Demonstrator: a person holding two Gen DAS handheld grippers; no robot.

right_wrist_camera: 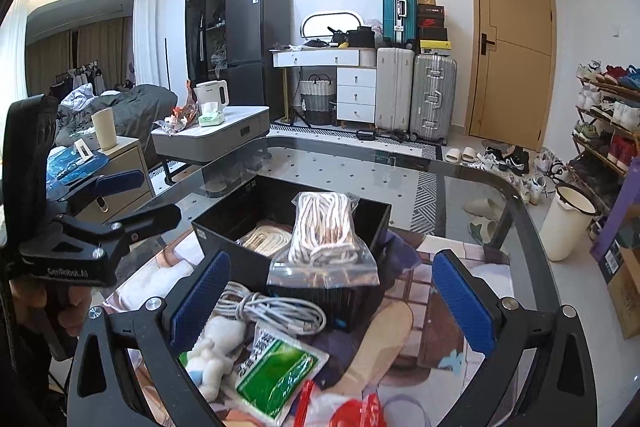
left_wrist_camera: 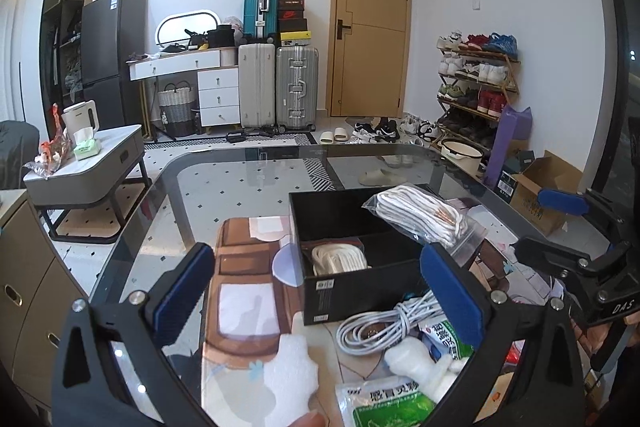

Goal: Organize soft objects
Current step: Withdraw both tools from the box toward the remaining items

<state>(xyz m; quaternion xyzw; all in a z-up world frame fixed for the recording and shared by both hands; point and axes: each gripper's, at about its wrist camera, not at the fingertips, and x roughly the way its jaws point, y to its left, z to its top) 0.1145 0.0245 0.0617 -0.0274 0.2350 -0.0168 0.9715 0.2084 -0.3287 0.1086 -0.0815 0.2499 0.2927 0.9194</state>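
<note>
two tools wide open, one bag resting on the box rim

two tools hang over the glass table (left_wrist_camera: 248, 187) with nothing between their blue pads — the left tool (left_wrist_camera: 316, 291) and the right tool (right_wrist_camera: 332, 299) both stand spread as wide as they go, touching nothing.

the black box (left_wrist_camera: 352, 291) sits on a patterned mat (left_wrist_camera: 244, 291) on the table. it has two compartments: a coil of cream rope (left_wrist_camera: 336, 259) lies in the left one, and the one beside it looks bare from what shows. a clear bag of white laces (right_wrist_camera: 324, 231) lies tilted across the box's near right corner, partly over the rim and not down inside — in the right wrist view it hangs over the front wall.

by my reading, the step in hand is the gap between a drop-off and the next pick. the bag seems delivered but not seated, so one likely move is to nudge or re-grip it so it settles into the bare compartment.

otherwise the next pick comes from the pile just in front of the box: a coiled white cable (right_wrist_camera: 272, 311), a white plush toy (right_wrist_camera: 212, 359) and a green-and-white packet (right_wrist_camera: 276, 375). the cable lies nearest the box, between the right tool's pads but below them. a loose coil may slip, so the pads should close across the whole bundle.
</note>
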